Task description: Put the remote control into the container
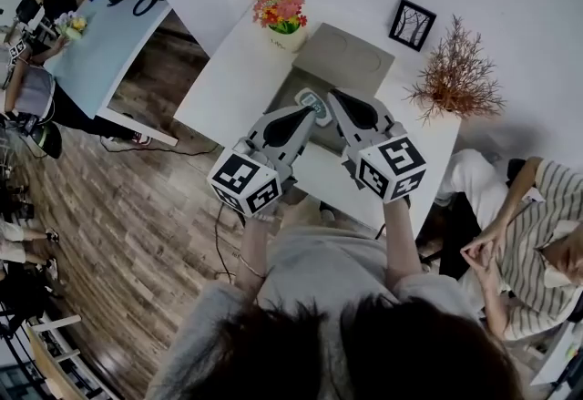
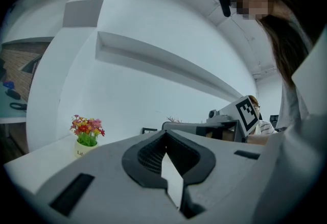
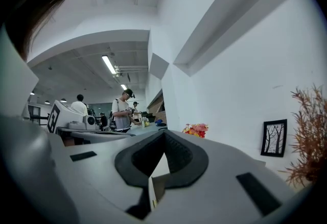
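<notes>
Left claw (image 2: 164,136) and right claw (image 3: 164,135) are closed, empty; flowerpot (image 2: 82,149) lettering unreadable

Smooth matt white table (image 1: 228,70), wood-plank floor (image 1: 137,207), container (image 1: 351,61) seemingly matt grey plastic.

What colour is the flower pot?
White pot; it shows best in the left gripper view.

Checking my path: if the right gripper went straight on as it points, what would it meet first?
Probably the potted flowers: in the head view the right gripper aims at them, and its own view shows them just right of its line. Height is unclear; it might pass them to the white wall.
</notes>
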